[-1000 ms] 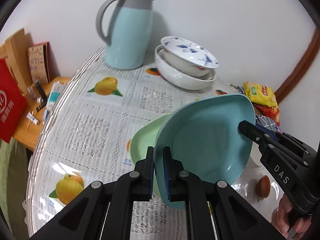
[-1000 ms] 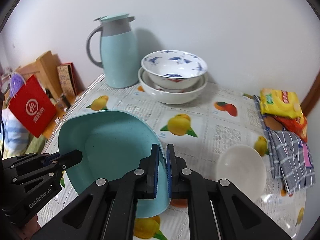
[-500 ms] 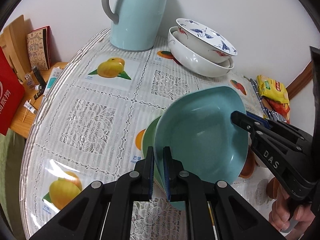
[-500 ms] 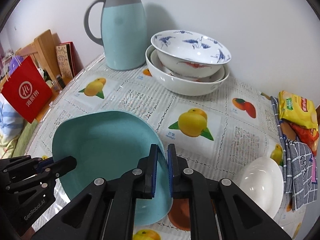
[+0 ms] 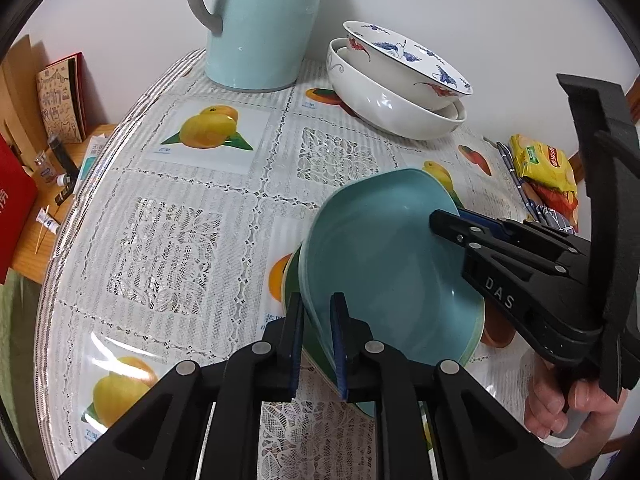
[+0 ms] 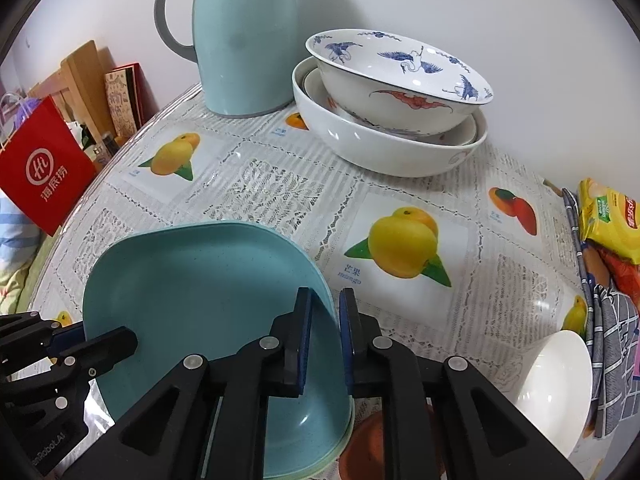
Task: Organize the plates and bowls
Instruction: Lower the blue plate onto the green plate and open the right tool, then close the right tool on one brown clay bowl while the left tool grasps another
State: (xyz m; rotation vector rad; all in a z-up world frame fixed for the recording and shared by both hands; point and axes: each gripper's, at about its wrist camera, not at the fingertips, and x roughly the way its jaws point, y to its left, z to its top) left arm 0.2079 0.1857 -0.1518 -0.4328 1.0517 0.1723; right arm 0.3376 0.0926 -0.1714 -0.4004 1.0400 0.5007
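Note:
A teal square plate (image 5: pixel 384 256) (image 6: pixel 200 296) lies tilted on a light green plate (image 5: pixel 290 280) (image 6: pixel 349 436) on the fruit-print tablecloth. My left gripper (image 5: pixel 318 312) straddles the teal plate's near rim. Its jaws are opening, and the gap around the rim is wider than before. My right gripper (image 6: pixel 324 300) straddles the opposite rim with its jaws opening too, and tablecloth shows between the rim and one pad. Each gripper shows in the other's view: the right gripper (image 5: pixel 440 220) and the left gripper (image 6: pixel 128 338).
A pale blue jug (image 6: pixel 244 40) and stacked white bowls (image 6: pixel 392 120) with a blue-patterned one on top stand at the back. A small white bowl (image 6: pixel 556 388), a brown dish (image 6: pixel 372 440), a checked cloth and snack packets (image 6: pixel 612 216) lie right. A red bag (image 6: pixel 40 172) hangs beyond the left edge.
Both grippers came down with the teal plate until it settled onto the green plate. The jaws of both have parted slightly around its rim.

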